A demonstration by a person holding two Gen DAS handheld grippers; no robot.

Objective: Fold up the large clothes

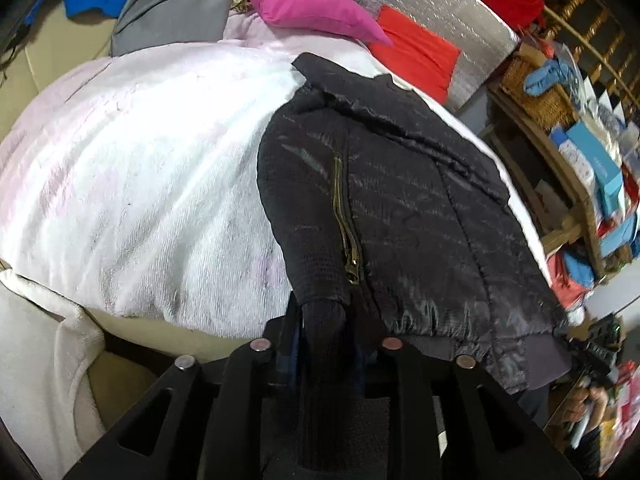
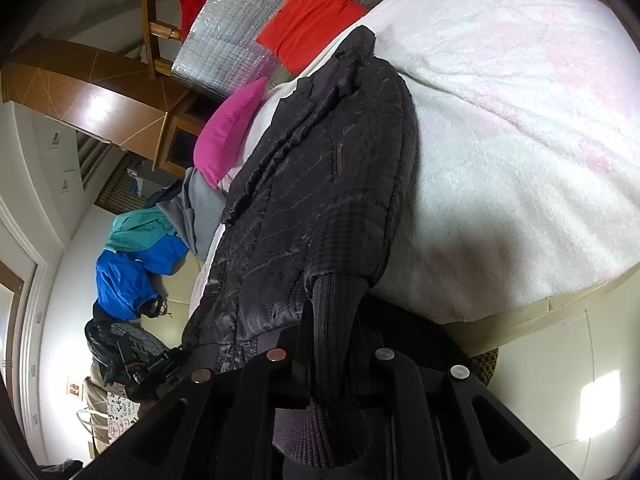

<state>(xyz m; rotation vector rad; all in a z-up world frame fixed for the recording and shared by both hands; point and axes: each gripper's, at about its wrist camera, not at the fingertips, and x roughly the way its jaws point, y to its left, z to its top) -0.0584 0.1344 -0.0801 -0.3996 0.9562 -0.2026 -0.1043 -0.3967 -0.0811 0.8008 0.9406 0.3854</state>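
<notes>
A black quilted jacket (image 1: 400, 200) lies on a white fluffy blanket (image 1: 140, 160) over a bed, with a brass pocket zipper showing. My left gripper (image 1: 324, 332) is shut on a ribbed knit cuff (image 1: 322, 316) of the jacket at the bed's near edge. In the right wrist view the jacket (image 2: 320, 184) stretches away from me across the blanket (image 2: 520, 120). My right gripper (image 2: 334, 344) is shut on the other ribbed cuff (image 2: 336, 304). The fingertips of both grippers are hidden by the fabric.
A pink pillow (image 1: 308, 4), an orange-red pillow (image 1: 416, 52) and a grey garment (image 1: 176, 8) lie at the head of the bed before a silver quilted headboard (image 1: 440, 0). Blue clothes (image 2: 132, 276) are piled aside. A cluttered wooden shelf (image 1: 580, 160) stands beside the bed.
</notes>
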